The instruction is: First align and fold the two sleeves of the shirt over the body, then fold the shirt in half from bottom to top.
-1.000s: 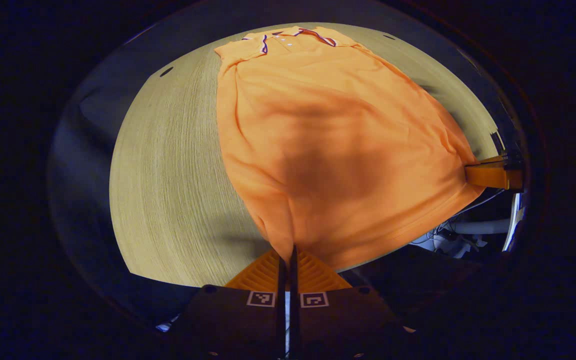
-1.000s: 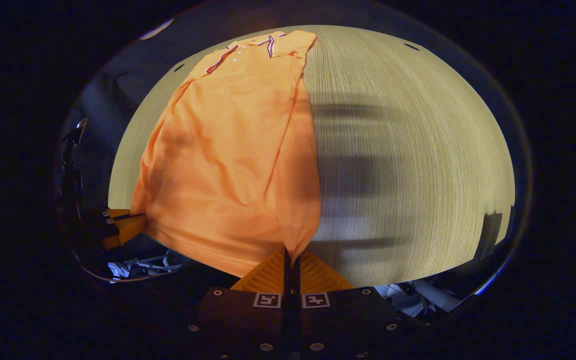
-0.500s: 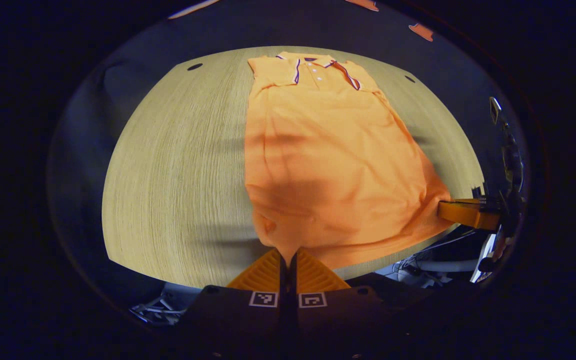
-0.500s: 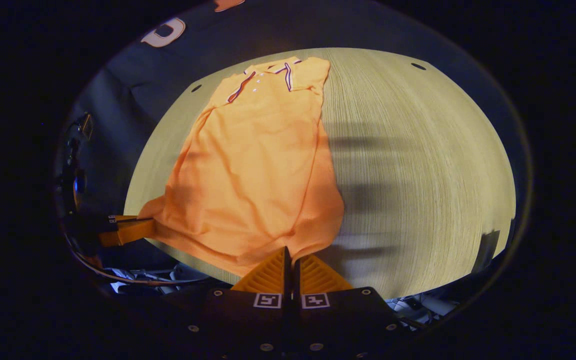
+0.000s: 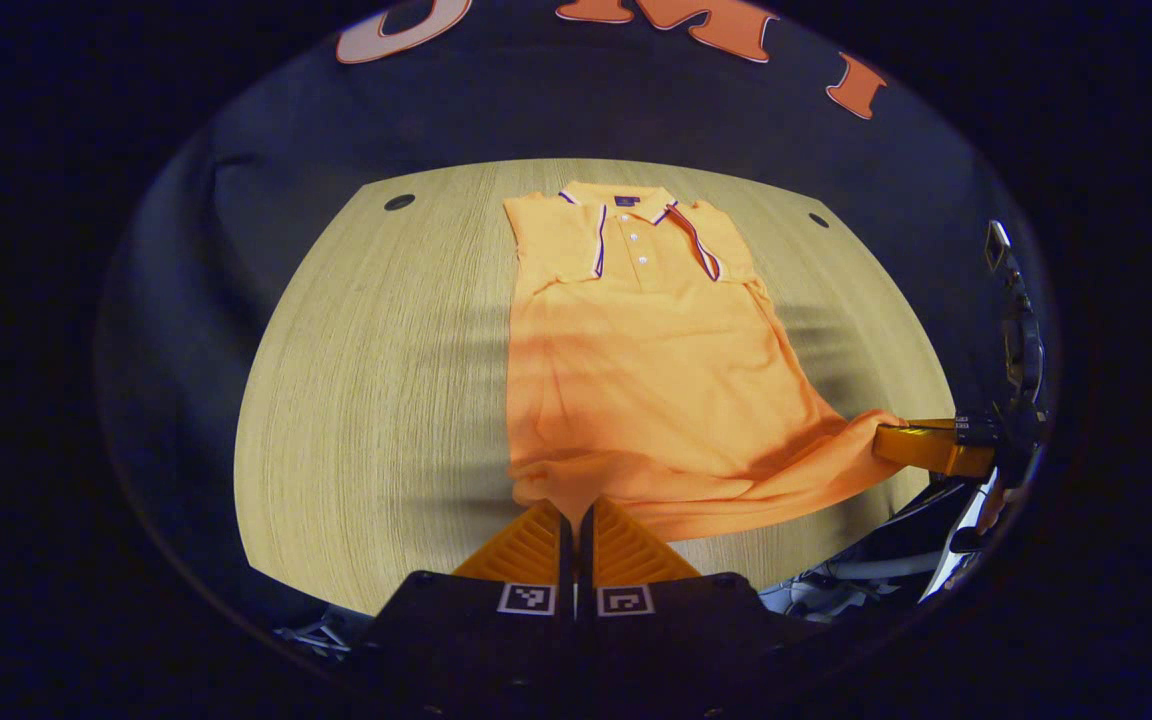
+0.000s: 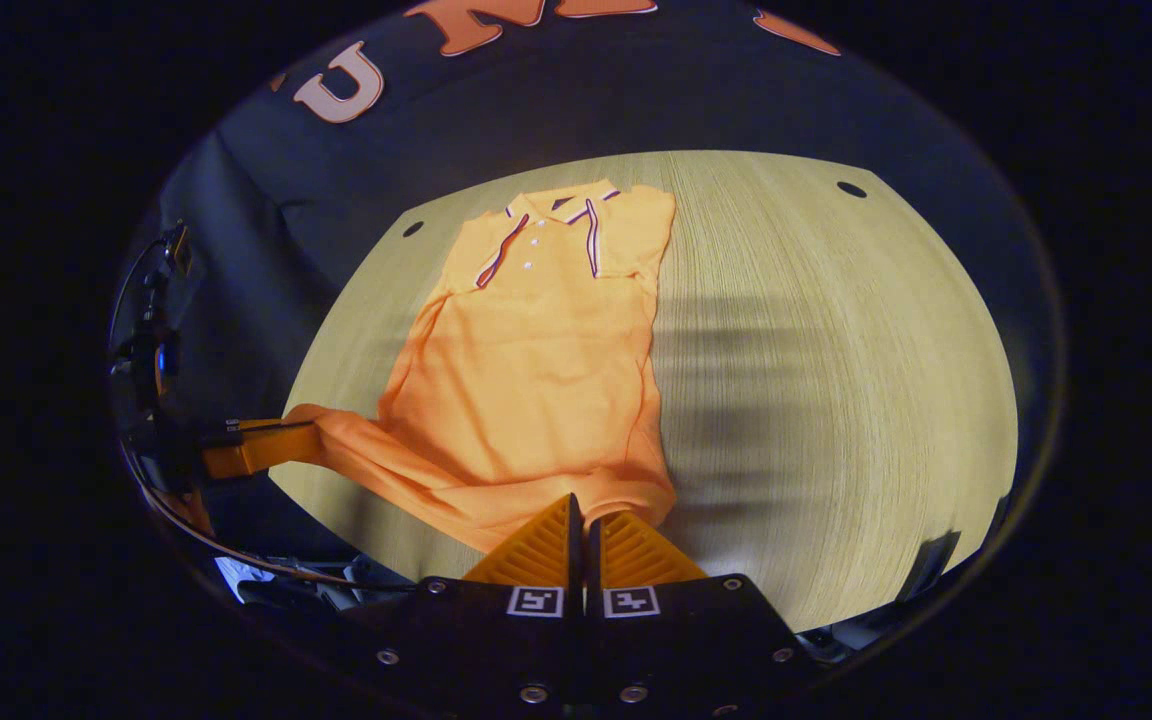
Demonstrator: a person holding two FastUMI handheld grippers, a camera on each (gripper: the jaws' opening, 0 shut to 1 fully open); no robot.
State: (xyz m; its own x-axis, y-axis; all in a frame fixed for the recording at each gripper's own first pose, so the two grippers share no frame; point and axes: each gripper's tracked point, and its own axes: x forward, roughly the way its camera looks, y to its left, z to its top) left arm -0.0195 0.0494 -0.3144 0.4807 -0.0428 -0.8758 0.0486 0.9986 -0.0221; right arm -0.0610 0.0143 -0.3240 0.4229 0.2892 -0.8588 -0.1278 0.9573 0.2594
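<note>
Lying flat on the pale wood-grain desk [image 5: 366, 400], the orange polo shirt [image 5: 636, 380] has its collar [image 5: 631, 205] at the far edge, toward the booth wall, and its hem at the near edge, so its long axis runs away from both cameras. Its sleeves are already folded in over the body, giving it a narrow outline.

The left gripper [image 5: 574, 515] is clamped on the near left corner of the hem, both fingers pressed together with cloth pinched between them. The right gripper [image 6: 586, 512] is likewise closed on the near right corner.

In the left gripper view, the right gripper [image 5: 921, 445] appears at the far right edge with the hem pulled out toward it in a stretched point, and cables hang below the desk edge. In the right gripper view, the left gripper [image 6: 251, 448] shows at the left with the hem drawn to it, and a broad bare stretch of desk [image 6: 836, 380], crossed by blurred shadow bands, lies beside the shirt [image 6: 536, 370].
</note>
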